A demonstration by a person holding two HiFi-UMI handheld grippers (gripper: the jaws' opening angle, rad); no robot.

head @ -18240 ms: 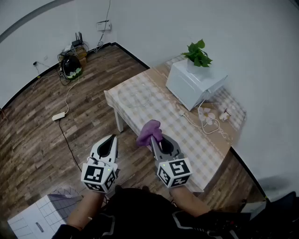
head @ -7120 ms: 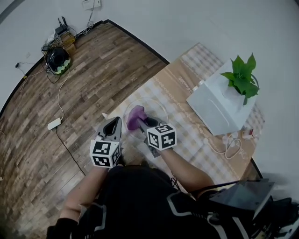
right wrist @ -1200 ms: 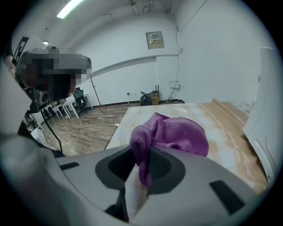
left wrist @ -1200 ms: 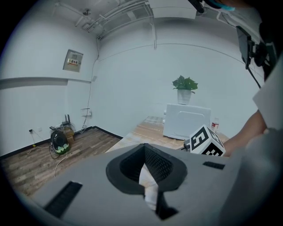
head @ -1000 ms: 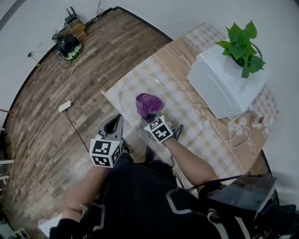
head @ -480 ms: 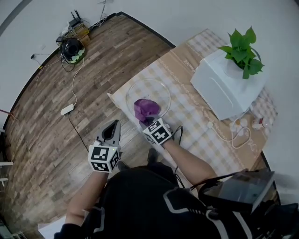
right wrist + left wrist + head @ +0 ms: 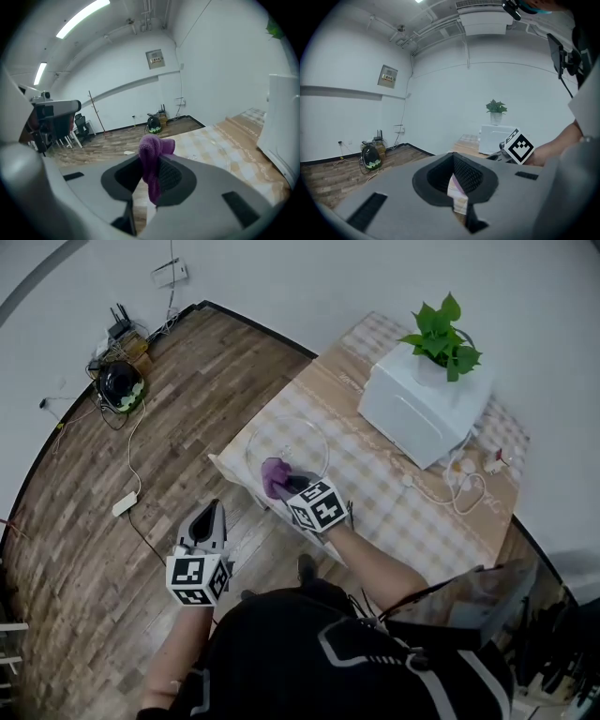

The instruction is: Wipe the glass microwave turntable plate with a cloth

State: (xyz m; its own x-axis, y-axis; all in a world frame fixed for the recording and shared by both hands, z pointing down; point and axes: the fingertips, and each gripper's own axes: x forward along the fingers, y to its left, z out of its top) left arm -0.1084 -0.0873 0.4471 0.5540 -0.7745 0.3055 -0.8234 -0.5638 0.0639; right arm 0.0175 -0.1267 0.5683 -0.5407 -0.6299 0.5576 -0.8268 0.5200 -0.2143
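The round glass turntable plate (image 7: 292, 442) lies on the checked tablecloth near the table's left corner; in the right gripper view its faint rim (image 7: 224, 150) shows past the jaws. My right gripper (image 7: 287, 484) is shut on a purple cloth (image 7: 275, 474), bunched between the jaws (image 7: 153, 161) and resting at the plate's near rim. My left gripper (image 7: 210, 514) hangs over the wooden floor, left of the table and apart from the plate, shut with nothing in it (image 7: 457, 199).
A white microwave (image 7: 420, 407) with a potted plant (image 7: 439, 332) on top stands at the table's far side. A white cable and plugs (image 7: 457, 482) lie beside it. On the floor are a power strip (image 7: 125, 504) and a helmet with cables (image 7: 118, 385).
The right gripper has drawn the purple cloth from the plate's middle toward its near rim. The left gripper has dropped back, farther from the table.
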